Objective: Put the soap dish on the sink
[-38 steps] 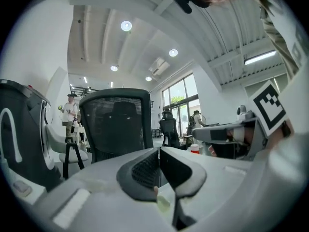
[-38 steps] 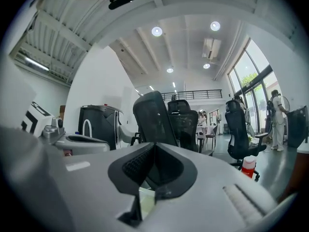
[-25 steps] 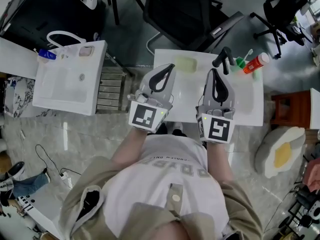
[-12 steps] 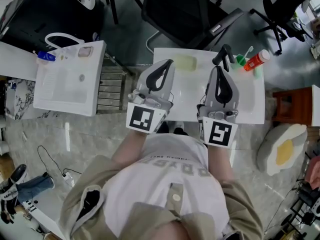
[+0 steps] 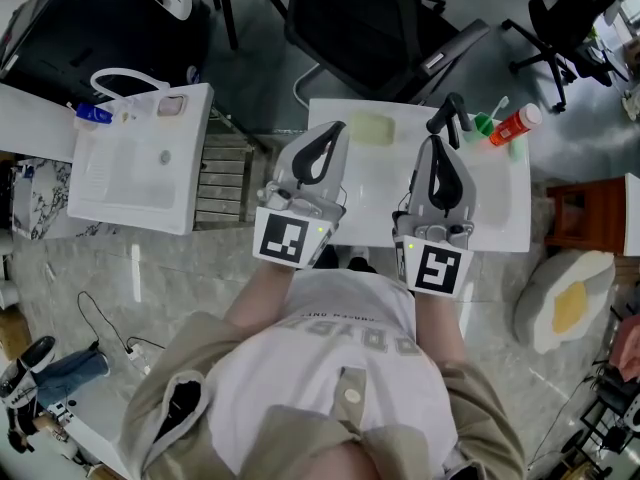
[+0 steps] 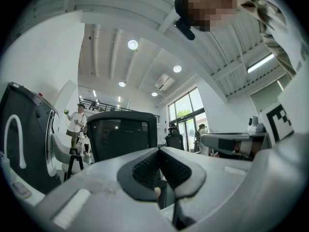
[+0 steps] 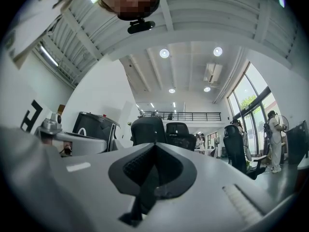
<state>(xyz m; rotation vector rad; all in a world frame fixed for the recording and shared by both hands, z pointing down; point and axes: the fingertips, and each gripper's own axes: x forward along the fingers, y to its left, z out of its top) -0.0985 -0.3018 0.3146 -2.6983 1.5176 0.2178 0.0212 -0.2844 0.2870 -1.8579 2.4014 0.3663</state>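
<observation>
A pale green soap dish (image 5: 370,128) lies on the back ledge of the white sink (image 5: 500,218) in the head view. My left gripper (image 5: 335,130) hovers over the sink's left side, its tips just left of the dish, jaws shut and empty. My right gripper (image 5: 432,146) hangs over the basin, just in front of the black faucet (image 5: 447,118), also shut with nothing in it. Both gripper views look slightly upward into the room. They show the left gripper (image 6: 161,151) and right gripper (image 7: 154,146) with pads together. Neither shows the dish.
A green cup (image 5: 483,124) and an orange bottle (image 5: 515,123) stand at the sink's back right. A second white sink (image 5: 140,168) stands to the left, with a small pinkish dish (image 5: 172,103) on it. A metal grate (image 5: 222,178) lies between them. A black office chair (image 5: 370,28) stands behind.
</observation>
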